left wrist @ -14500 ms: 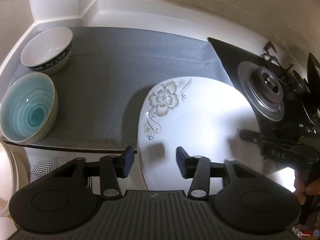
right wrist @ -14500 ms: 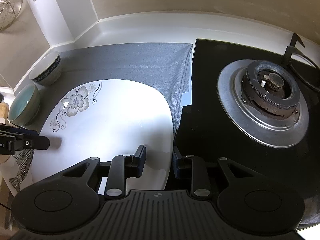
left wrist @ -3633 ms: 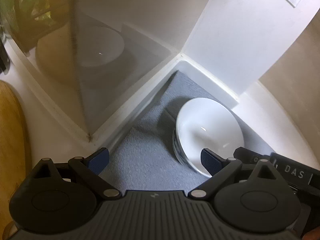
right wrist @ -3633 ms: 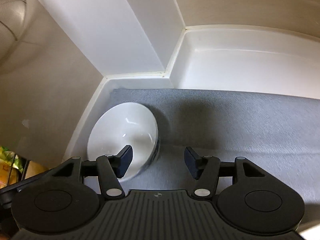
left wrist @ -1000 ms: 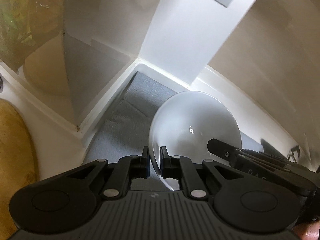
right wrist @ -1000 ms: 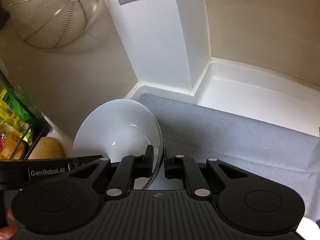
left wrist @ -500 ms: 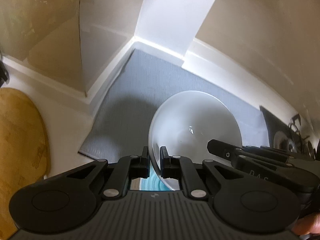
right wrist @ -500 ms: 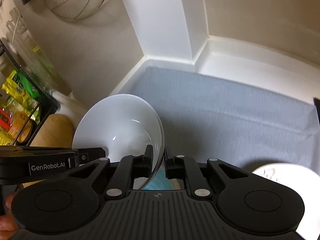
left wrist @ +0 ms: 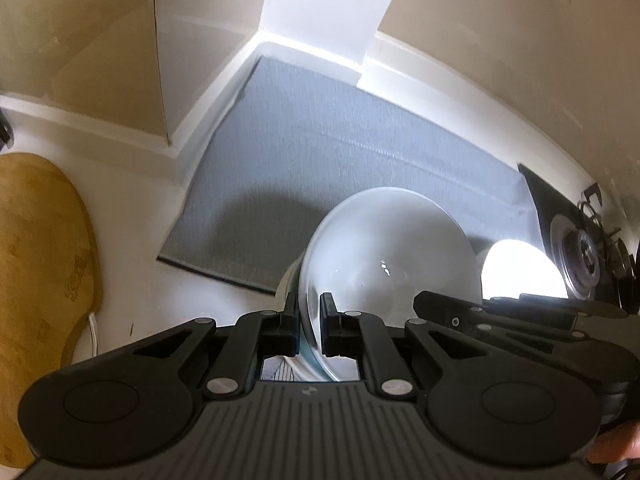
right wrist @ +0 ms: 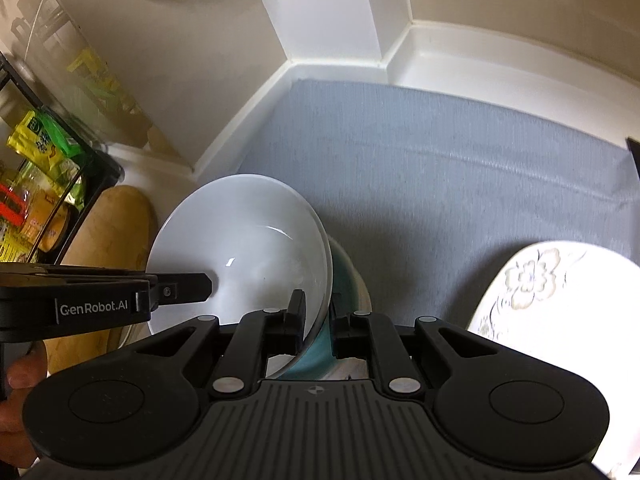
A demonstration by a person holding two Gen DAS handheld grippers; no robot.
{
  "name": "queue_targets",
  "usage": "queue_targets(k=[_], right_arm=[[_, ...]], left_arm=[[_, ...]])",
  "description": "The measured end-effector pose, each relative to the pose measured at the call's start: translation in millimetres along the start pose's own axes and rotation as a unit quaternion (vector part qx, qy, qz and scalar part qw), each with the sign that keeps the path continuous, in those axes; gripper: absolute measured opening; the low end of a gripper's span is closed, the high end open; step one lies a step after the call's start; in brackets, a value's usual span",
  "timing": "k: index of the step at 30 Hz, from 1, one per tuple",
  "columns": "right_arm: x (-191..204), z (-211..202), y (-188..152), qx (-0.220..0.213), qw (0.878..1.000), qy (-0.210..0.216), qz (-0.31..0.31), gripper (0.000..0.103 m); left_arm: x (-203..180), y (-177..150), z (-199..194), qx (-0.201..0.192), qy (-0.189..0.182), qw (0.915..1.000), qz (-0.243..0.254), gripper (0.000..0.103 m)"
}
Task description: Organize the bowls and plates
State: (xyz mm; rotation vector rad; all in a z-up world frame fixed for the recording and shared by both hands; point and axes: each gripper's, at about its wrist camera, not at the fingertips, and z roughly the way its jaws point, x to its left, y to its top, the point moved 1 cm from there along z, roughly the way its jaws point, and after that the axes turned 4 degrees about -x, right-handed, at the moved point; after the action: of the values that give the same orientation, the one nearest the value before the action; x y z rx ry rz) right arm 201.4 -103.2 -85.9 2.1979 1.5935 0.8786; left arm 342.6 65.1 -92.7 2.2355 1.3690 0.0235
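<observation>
Both grippers hold one white bowl (left wrist: 384, 256) by opposite sides of its rim. My left gripper (left wrist: 309, 320) is shut on its near-left rim; my right gripper (right wrist: 318, 320) is shut on its right rim. The white bowl (right wrist: 244, 240) hangs just above a teal bowl (right wrist: 344, 276), which shows only as a sliver beneath it, at the front edge of the grey mat (right wrist: 440, 184). A white plate with a flower print (right wrist: 552, 304) lies to the right; it appears as a bright patch in the left wrist view (left wrist: 520, 268).
A wooden cutting board (left wrist: 36, 264) lies on the white counter at left. A black wire rack with packets (right wrist: 36, 184) stands beyond it. The gas hob (left wrist: 584, 256) is at far right. White walls close the back corner (left wrist: 320, 44).
Both grippers have carried the white bowl back from the mat's far corner toward the front edge, over the teal bowl. The flower plate has come into view at right.
</observation>
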Motion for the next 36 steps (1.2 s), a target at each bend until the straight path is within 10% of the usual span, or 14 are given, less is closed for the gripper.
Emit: queue_targets(k=[21,27,36], right_arm=[[-19.8,11.2,3.6,0.058,0.996,0.042,0.055,0.019],[-22.3,4.6,12.8,0.046,0.996,0.045,0.054,0.028],[-21.1,-4.6,12.8,0.041,0.998,0.025,0.032,0.049]], left_arm=[[2.2,3.6,0.2,0.025,-0.011,0.9996,-0.008,0.012],[11.5,11.7,-4.0,0.011,-0.006,0.9998,-0.013,0.023],[17.1,13.1,-3.2,0.001,-0.005,1.0000,-0.009,0.071]])
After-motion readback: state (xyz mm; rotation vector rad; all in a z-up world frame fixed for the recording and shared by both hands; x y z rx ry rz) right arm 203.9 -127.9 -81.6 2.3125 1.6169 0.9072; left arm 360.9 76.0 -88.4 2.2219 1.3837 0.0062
